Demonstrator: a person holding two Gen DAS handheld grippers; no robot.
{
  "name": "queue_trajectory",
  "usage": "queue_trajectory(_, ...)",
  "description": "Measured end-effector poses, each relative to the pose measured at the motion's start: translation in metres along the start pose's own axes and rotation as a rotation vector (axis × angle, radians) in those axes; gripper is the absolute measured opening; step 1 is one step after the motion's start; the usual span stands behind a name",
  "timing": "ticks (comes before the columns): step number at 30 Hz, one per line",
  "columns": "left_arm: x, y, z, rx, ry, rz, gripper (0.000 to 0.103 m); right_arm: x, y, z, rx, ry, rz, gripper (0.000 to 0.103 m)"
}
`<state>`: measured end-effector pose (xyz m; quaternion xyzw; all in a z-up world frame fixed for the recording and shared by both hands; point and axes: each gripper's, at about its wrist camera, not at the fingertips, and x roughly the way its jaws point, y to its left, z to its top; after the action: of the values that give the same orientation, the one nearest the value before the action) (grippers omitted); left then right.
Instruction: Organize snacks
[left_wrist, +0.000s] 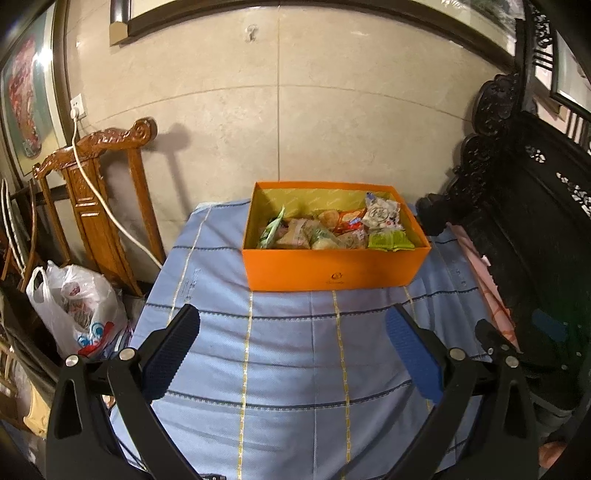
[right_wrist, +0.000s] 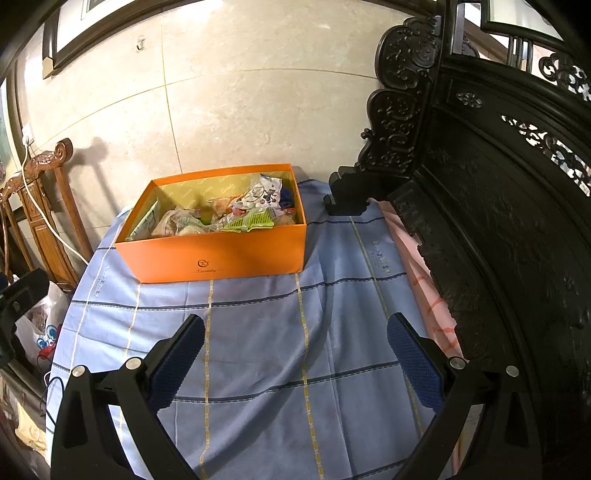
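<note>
Left wrist view had the orange box of snacks at the bench's far end, both the left gripper and right gripper wide and empty, probably lining up a grab.

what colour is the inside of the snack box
Yellow-green lining inside the orange box; clearest in the left wrist view.

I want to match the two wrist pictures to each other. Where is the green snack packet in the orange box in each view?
Left wrist view: the green snack packet lies at the near right corner of the orange box, right of centre.
Right wrist view: the same packet lies against the near wall, right of the box's middle, left of picture centre.
Shared landmark: the wall hook above the box.
</note>
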<state>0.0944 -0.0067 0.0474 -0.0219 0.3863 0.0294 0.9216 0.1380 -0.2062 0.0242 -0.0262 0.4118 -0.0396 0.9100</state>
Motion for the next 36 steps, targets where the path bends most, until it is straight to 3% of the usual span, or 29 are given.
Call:
queue_trajectory(3, -0.0017, -0.0013, -0.0002, -0.009, -0.009, -0.034, 0.099, 0.0002, 0.0012, 0.0004, -0.011, 0.001, -0.003, 0.099)
queue_trajectory(22, 0.0016, -0.0039, -0.0027, 0.011, -0.012, -0.041, 0.099, 0.002, 0.0056, -0.0001, -0.059, -0.005, -0.027, 0.099)
queue_trajectory(27, 0.0004, -0.0072, -0.001, 0.016, -0.022, -0.009, 0.099, 0.002, 0.0039, 0.0, -0.055, -0.006, -0.03, 0.099)
queue_trajectory(36, 0.0014, -0.0052, -0.0027, 0.006, -0.007, -0.033, 0.099, -0.0004, 0.0021, -0.0004, -0.049, -0.014, -0.032, 0.099)
